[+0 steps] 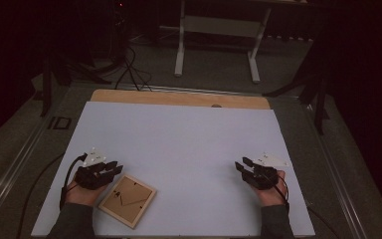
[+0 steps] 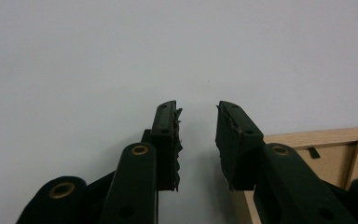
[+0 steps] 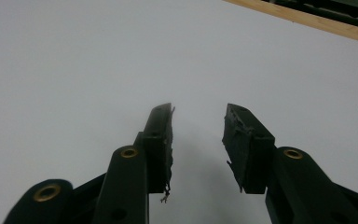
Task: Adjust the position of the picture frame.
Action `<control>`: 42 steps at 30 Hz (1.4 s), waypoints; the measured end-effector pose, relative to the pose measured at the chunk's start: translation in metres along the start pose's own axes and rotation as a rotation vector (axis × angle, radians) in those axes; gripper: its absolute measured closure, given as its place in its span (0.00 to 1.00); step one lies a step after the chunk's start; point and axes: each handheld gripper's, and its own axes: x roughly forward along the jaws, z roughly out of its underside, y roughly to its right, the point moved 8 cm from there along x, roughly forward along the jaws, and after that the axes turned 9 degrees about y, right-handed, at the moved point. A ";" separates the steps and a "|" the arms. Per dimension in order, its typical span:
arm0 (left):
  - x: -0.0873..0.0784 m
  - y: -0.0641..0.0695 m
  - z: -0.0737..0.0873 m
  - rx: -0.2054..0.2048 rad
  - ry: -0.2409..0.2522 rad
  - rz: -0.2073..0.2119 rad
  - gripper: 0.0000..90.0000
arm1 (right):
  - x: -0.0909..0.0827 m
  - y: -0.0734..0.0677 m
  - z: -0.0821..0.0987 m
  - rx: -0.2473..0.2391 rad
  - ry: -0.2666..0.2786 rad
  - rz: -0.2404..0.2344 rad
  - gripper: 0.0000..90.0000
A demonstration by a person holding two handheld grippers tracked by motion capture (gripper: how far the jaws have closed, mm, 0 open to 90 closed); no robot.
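Two hand-held black two-fingered grippers sit low in the high view, one at lower left, one at lower right. Each carries a pale grey three-cornered plate on top and trails a thin black cable. Dark grey long sleeves cover both forearms at the bottom edge. In the left gripper view, the matte black fingers are flat bars with brass-coloured rivets and small screw holes, faced with ragged, torn black padding. The right gripper view shows the same frayed padding on its fingers.

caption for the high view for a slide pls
Person rests two open tools, left tool and right tool, on a white sheet, picture frame lying back-up beside the left.
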 end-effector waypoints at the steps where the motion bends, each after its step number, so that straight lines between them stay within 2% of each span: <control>1: 0.000 0.000 0.000 0.000 0.000 0.000 0.77 | 0.001 -0.001 0.000 -0.006 -0.003 0.000 0.69; 5: -0.003 0.002 -0.003 0.003 0.014 0.003 0.77 | -0.001 -0.003 -0.001 -0.022 0.001 -0.004 0.69; 10: -0.003 0.006 -0.005 0.010 0.018 0.005 0.79 | -0.003 -0.001 -0.003 -0.018 0.010 0.001 0.68; 18: -0.004 0.014 -0.005 0.003 0.005 0.041 0.85 | -0.002 0.000 -0.002 -0.023 0.004 0.009 0.66; 25: -0.006 0.020 -0.004 0.020 -0.008 0.069 0.99 | -0.003 0.000 -0.002 -0.026 0.009 0.016 0.64; 35: -0.009 0.028 0.002 0.018 -0.020 0.086 0.99 | -0.003 0.003 -0.002 -0.017 0.010 0.028 0.60; 37: -0.008 0.031 0.004 0.021 -0.030 0.097 0.99 | -0.003 0.003 -0.002 -0.017 0.010 0.029 0.60; 42: -0.004 0.035 0.006 0.036 -0.059 0.091 1.00 | -0.003 0.005 -0.002 -0.013 0.009 0.034 0.58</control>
